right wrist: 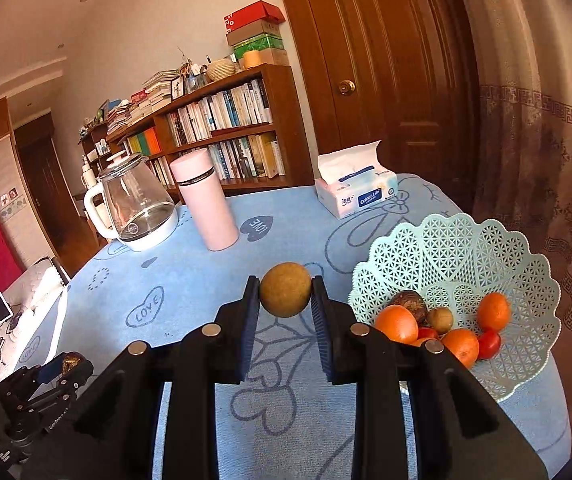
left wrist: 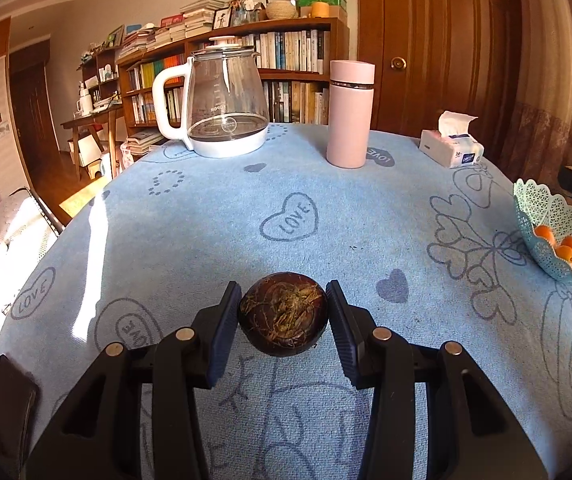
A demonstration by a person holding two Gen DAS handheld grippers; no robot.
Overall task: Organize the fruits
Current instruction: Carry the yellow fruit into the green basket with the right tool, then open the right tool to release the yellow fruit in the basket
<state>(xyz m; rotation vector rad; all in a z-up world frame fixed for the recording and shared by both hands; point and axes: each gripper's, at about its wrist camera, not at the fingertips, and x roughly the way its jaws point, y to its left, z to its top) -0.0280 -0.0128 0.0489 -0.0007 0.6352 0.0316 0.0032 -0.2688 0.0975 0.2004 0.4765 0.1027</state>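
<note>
1. The left gripper (left wrist: 283,314) is closed part-way on a dark brown water chestnut (left wrist: 283,314); both ribbed pads press its sides, and it hangs clear of the blue tablecloth (left wrist: 205,216), its stringy, fibrous face turned toward the camera.
2. The right gripper (right wrist: 285,295) has its fingers drawn in tight on a small round tan-brown fruit (right wrist: 285,294), likely a longan; the fruit sits at the very fingertips, held above the cloth and just left of the basket.
3. The pale green lattice fruit basket (right wrist: 486,248) stands near the right edge of the table; inside lie three oranges (right wrist: 396,323), two or three small red fruits (right wrist: 489,344), a second tan round fruit (right wrist: 440,319) and a dark brown one (right wrist: 408,301) at the back.
4. In the left wrist view the same basket shows at the far right, well apart from the held chestnut, with oranges in it.
5. At the far side of the table stand a glass kettle (left wrist: 225,100) with a white handle, a pink flask (left wrist: 350,114) beside it, and a pack of tissues (left wrist: 452,146) further right.
6. The left gripper also shows low at the left of the right wrist view, the dark chestnut between its fingers.
7. Behind the table are a bookshelf (right wrist: 221,128) and a brown door (right wrist: 386,60).
</note>
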